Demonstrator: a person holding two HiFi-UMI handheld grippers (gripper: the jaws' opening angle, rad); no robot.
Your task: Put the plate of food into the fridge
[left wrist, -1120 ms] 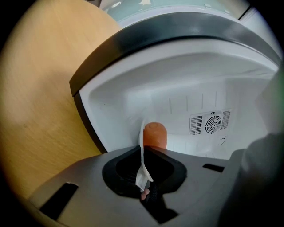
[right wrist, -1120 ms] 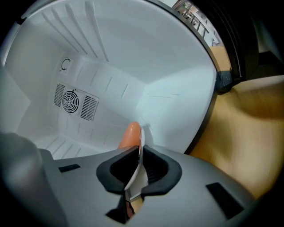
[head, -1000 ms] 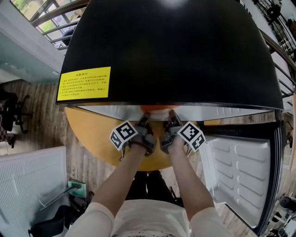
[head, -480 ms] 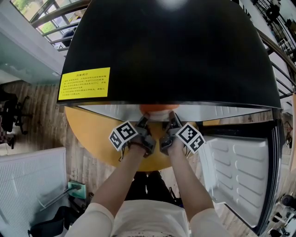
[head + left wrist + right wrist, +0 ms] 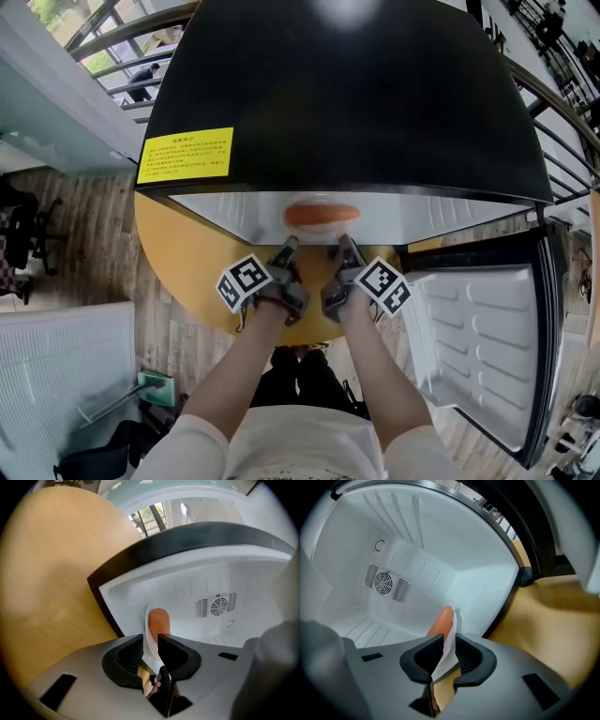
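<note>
A white plate [image 5: 147,637] carrying an orange sausage-like piece of food [image 5: 322,215] is held at the mouth of the open black fridge [image 5: 347,94], over its white interior. My left gripper [image 5: 289,246] is shut on the plate's left rim and my right gripper [image 5: 344,244] on its right rim. In the left gripper view the rim stands edge-on between the jaws, with the food [image 5: 158,620] just beyond. The right gripper view shows the same rim [image 5: 450,641] pinched between the jaws, with the food [image 5: 440,620] ahead. The plate's underside is hidden.
The fridge stands on a round wooden table [image 5: 178,253]. Its door [image 5: 478,347] hangs open at the right, white inner shelves showing. A yellow label [image 5: 186,155] sits on the fridge top. A fan vent [image 5: 384,581] is on the back wall inside.
The food now shows whole inside the white opening; earlier it was half hidden under the fridge's top edge. Both grippers keep their hold on the plate.
</note>
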